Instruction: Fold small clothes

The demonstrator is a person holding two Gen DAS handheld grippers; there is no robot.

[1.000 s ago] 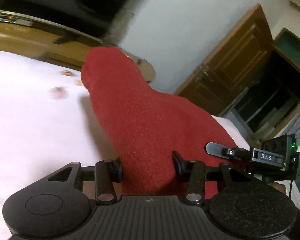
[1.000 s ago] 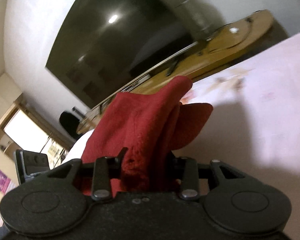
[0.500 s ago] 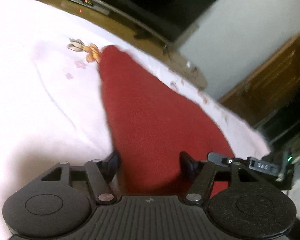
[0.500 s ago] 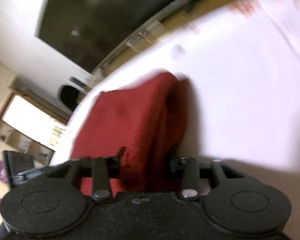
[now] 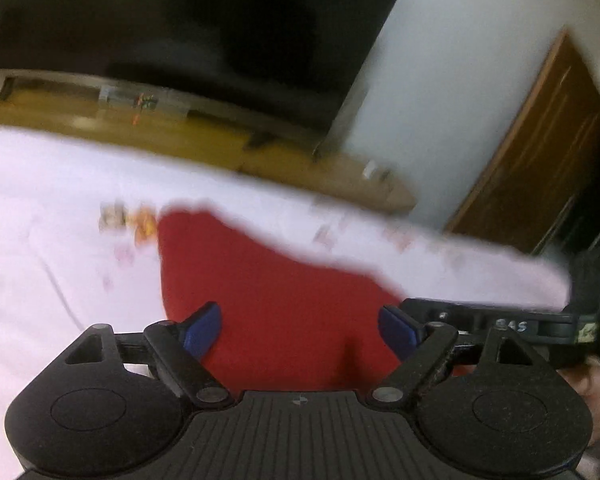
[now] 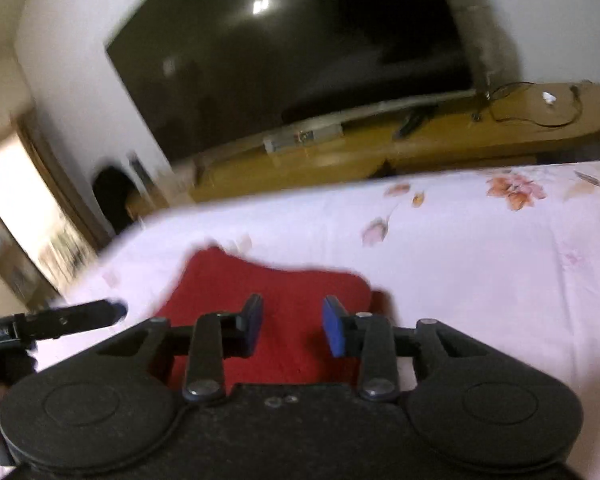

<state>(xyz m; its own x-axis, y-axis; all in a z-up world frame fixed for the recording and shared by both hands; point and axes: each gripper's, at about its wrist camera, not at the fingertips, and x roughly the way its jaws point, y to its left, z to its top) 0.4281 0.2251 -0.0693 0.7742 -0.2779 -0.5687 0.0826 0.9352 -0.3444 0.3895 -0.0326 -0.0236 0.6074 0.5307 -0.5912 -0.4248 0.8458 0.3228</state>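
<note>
The red garment (image 5: 268,300) lies flat on the flowered bedsheet (image 6: 480,248), near its far edge — directly ahead of both grippers. The left gripper (image 5: 300,332), jaws just opening wide, grips nothing; the right gripper (image 6: 292,330) — jaws just narrowing, pads clear of the cloth — holds nothing either.

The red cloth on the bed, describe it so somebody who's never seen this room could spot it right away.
Find the bed covered by a pale pink flowered sheet, facing the big dark television on its long wooden stand. The red cloth lies flat on that sheet near the bed's front. It is the only solid deep red thing there; everything around it is pale.
</note>
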